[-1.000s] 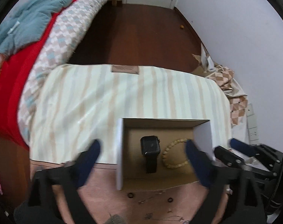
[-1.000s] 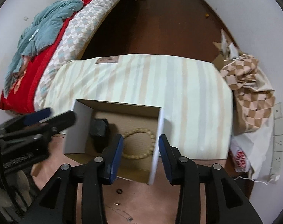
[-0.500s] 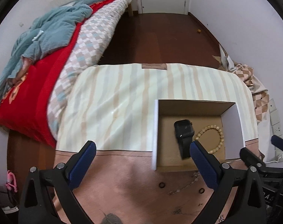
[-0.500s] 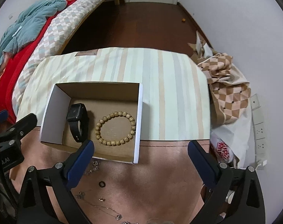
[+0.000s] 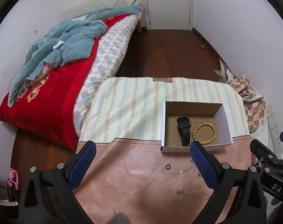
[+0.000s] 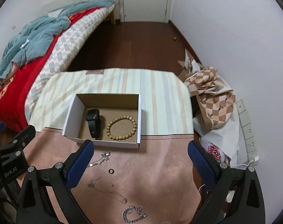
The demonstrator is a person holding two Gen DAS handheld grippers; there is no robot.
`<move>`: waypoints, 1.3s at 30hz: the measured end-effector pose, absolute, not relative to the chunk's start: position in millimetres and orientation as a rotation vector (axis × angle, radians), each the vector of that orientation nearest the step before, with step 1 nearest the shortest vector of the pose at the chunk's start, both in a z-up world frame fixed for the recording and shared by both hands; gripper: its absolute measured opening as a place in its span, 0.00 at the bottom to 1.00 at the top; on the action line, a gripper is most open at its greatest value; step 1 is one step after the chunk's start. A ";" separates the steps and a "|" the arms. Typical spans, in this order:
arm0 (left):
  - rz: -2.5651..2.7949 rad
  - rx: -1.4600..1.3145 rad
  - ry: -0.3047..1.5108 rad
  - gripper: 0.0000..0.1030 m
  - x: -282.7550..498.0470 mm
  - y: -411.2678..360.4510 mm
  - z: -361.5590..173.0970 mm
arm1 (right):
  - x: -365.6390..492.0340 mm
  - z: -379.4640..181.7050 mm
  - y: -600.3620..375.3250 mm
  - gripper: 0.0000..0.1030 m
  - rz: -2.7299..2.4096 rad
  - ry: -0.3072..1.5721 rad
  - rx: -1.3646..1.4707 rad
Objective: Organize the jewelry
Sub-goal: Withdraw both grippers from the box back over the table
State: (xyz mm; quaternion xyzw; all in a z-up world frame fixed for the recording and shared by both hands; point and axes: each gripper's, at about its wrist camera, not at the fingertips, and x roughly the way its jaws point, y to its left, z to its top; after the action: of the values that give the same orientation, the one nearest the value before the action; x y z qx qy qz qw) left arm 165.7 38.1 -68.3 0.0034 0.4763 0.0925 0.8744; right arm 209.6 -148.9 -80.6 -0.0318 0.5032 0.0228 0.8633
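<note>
Worktop (image 6: pixel 160 168) carries the cardboard box (image 6: pixel 72 117) holding watch (image 6: pixel 93 120) and bead bracelet (image 6: pixel 121 127), both claws, left claw (image 5: pixel 141 166) and right claw (image 6: pixel 140 165), spread empty, while only the right view shows the chunky chain (image 6: pixel 134 214), thin necklaces (image 5: pixel 184 171) barely readable.

Over the last second both grippers drew back and up from the cardboard box (image 6: pixel 102 120). The right gripper (image 6: pixel 140 154), whose blue fingers (image 6: pixel 79 163) stood close together a second ago right at the box's near wall, spread wide within the first half second; the box then lay ahead and to its left, clear of its fingertips. The left gripper (image 5: pixel 141 154), wide apart throughout, had straddled the box; the box moved to ahead and right of it, beyond its right finger (image 5: pixel 202 165).
</note>
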 end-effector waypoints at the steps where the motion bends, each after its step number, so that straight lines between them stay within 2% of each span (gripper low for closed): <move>1: 0.192 0.008 0.985 0.99 161.2 37.4 -64.1 | 204.0 -74.2 -149.4 0.99 0.045 1.042 -0.065; 12: 0.176 -0.007 0.889 0.99 100.4 38.3 -22.4 | 137.4 -13.3 -144.3 0.99 0.032 0.911 -0.086; 24: 0.166 -0.042 0.856 0.99 66.7 48.5 -22.0 | 91.7 -1.2 -138.1 0.99 0.037 0.886 -0.063; 28: 0.174 -0.050 0.900 1.00 64.9 50.1 -45.2 | 91.7 -26.7 -151.1 0.99 0.023 0.955 -0.022; 34: 0.205 -0.003 1.008 1.00 68.5 44.1 -106.8 | 98.2 -111.3 -183.0 0.98 -0.009 1.155 0.059; 35: 0.200 -0.001 1.032 1.00 69.3 42.7 -118.3 | 97.7 -130.8 -189.6 0.95 -0.017 1.196 0.079; 39: 0.198 0.042 1.102 1.00 74.8 33.7 -156.8 | 90.0 -198.3 -208.7 0.71 -0.032 1.320 0.141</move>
State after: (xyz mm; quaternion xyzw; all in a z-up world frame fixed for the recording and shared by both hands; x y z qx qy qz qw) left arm 74.8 33.7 -156.8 0.0201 0.5225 0.0937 0.8472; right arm 90.0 -208.7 -198.3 0.0656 0.6126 -0.0147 0.7875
